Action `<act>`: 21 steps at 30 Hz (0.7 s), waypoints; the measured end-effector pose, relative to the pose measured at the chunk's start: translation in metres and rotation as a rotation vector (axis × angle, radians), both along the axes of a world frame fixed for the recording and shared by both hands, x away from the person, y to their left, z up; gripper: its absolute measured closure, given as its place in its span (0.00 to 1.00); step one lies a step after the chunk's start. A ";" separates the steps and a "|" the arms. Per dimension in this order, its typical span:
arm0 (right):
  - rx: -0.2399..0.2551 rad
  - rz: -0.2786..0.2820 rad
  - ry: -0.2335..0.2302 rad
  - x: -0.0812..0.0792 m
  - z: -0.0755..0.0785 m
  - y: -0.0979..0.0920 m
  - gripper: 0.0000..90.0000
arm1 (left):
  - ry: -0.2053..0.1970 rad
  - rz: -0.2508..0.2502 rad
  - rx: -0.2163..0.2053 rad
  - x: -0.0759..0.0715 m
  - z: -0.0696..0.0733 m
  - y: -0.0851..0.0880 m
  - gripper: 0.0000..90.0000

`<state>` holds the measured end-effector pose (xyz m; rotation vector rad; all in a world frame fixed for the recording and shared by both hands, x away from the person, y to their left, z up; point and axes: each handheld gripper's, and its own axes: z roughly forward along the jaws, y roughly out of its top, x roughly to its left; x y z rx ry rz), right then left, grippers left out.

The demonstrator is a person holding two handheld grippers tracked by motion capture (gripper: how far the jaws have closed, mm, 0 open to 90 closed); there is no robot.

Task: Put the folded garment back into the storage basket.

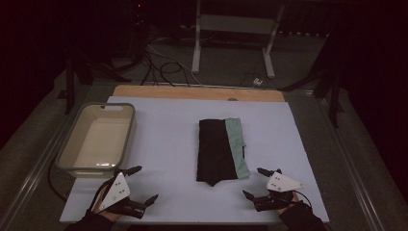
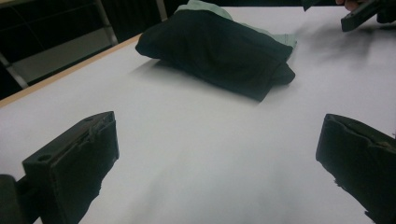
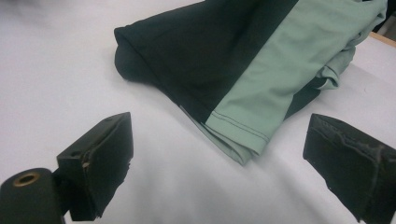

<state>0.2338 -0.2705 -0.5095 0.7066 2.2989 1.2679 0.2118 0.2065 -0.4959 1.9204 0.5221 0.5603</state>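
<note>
A folded black and green garment (image 1: 221, 150) lies mid-table (image 1: 163, 144), its inner layers hidden. Left tool (image 1: 142, 184) and right tool (image 1: 255, 182) rest near the front edge, jaws spread wide, holding nothing.

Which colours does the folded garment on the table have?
The folded garment is black with a pale green band along one side, best seen in the right gripper view.

A folded garment (image 1: 220, 150) lies flat mid-table. It is mostly black. A pale green strip runs along 1 side.
</note>
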 end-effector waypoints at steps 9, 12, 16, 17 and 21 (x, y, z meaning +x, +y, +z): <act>-0.038 0.029 -0.001 -0.001 -0.001 0.002 0.10 | 0.013 -0.007 0.006 0.001 -0.001 0.000 0.00; -0.043 0.042 -0.013 -0.002 -0.002 0.001 0.10 | 0.017 -0.008 0.013 0.001 -0.001 0.000 0.00; -0.040 0.042 -0.019 -0.003 0.000 0.001 0.10 | 0.022 -0.008 0.023 0.002 0.000 -0.001 0.00; -0.037 0.049 -0.019 -0.003 0.000 0.002 0.10 | 0.022 -0.009 0.022 0.002 0.000 -0.002 0.00; -0.039 0.053 -0.023 -0.006 0.003 0.005 0.10 | 0.027 -0.017 0.028 0.002 0.002 -0.004 0.00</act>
